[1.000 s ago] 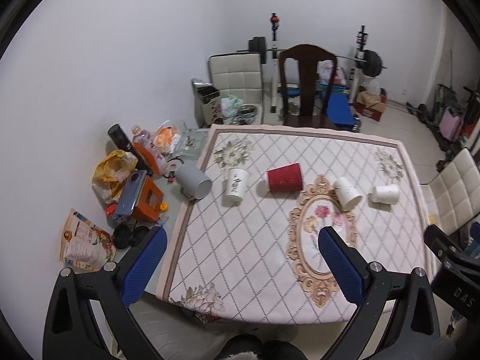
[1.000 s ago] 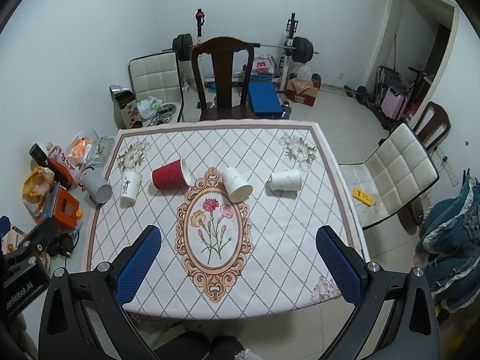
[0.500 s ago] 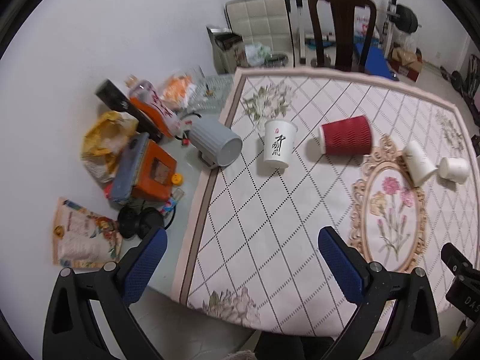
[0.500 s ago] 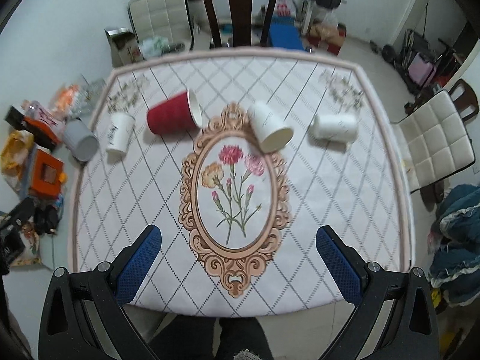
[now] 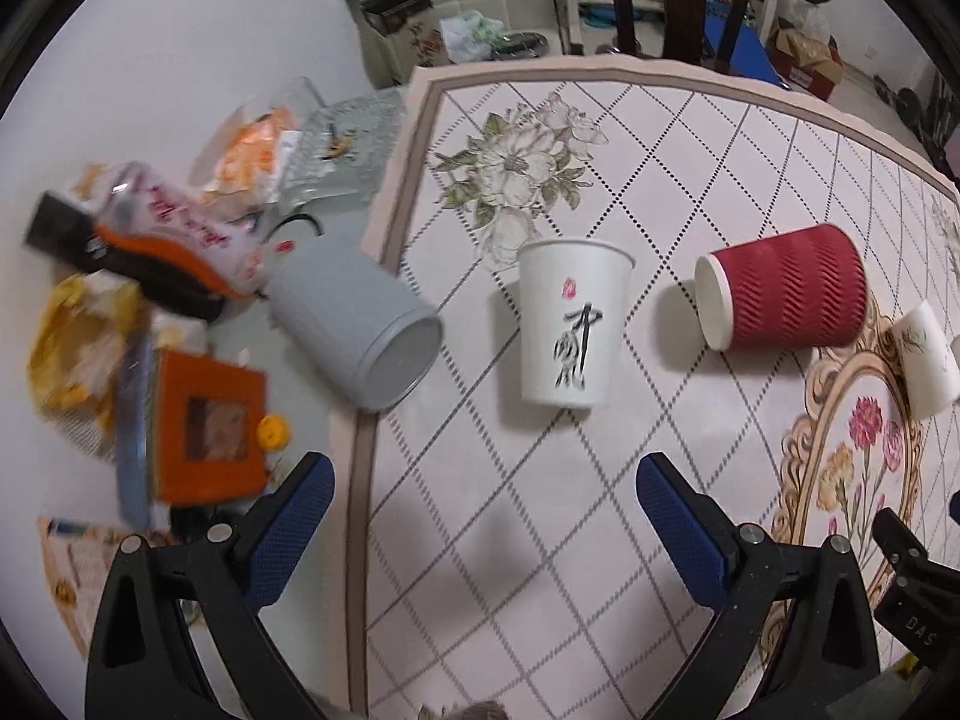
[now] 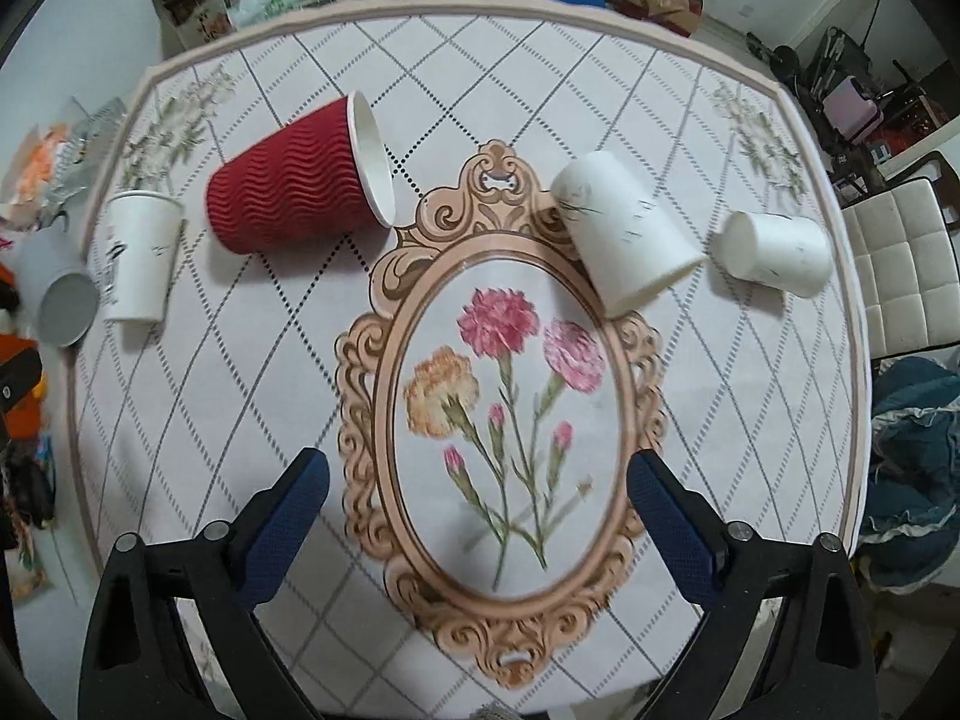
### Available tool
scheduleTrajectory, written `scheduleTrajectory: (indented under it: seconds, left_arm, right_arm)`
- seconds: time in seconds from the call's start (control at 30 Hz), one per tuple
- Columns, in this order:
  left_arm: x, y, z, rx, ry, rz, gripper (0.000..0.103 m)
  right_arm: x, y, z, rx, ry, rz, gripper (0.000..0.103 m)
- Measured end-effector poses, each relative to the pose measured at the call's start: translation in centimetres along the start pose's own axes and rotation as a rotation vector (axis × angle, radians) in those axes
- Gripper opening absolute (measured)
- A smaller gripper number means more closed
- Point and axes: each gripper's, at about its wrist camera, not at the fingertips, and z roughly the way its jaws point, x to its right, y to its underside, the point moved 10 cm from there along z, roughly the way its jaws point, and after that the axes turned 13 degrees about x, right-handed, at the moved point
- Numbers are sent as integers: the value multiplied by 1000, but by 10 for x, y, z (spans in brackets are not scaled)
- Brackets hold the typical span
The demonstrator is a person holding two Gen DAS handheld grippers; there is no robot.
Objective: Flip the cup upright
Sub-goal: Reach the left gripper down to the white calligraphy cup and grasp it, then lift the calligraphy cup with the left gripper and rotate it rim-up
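A red ribbed paper cup (image 5: 786, 287) (image 6: 300, 183) lies on its side on the table. A white cup with black brush writing (image 5: 570, 324) (image 6: 139, 255) stands upright to its left. A white cup (image 6: 627, 234) (image 5: 927, 354) lies on its side right of the red one. Another white cup (image 6: 774, 252) lies on its side farther right. My left gripper (image 5: 483, 516) is open and empty, above the table's left part, short of the written cup. My right gripper (image 6: 477, 510) is open and empty over the flower oval.
The table (image 6: 750, 396) has a diamond-pattern cloth with a flower oval. A grey canister (image 5: 360, 330) lies on the floor beside the table's left edge, among orange boxes and bags (image 5: 204, 426). A white padded chair (image 6: 900, 276) stands at the right edge, a dark chair at the far side.
Both grippers have moved forward and down toward the table; the cups look much larger. The left one has swung toward the written cup. No cup has moved.
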Motion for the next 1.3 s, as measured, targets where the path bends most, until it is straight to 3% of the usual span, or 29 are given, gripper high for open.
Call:
scheduleTrajectory:
  seconds: [0.2,0.3,0.4,0.47,0.6,0.97,1.3]
  left_arm:
    - [10,-23,37,-35,101,3,102]
    - [16,-32,54,-51,134,9,96]
    - [21,-36,69,-76,167,10,82]
    - [25,-38,79,-91,192,13,81]
    - [31,-37,92,-113,209,36,58]
    - [26,-39,82,-76,189,64,56]
    - [15,-26,24,-18,185,46,55]
  right_arm:
    - [-11,-18,39,-42,16,3,90]
    - [-14,-25,53,-57,21,10,90]
    - [-15,-29,62,-70,27,14,90]
    - [-16,-31,66,-77,31,15,90]
    - [-15,-31,70,-89,39,14,90]
    - [-3,-32,65,-83,58,37,90]
    - [6,-26,37,-36,50,49,90]
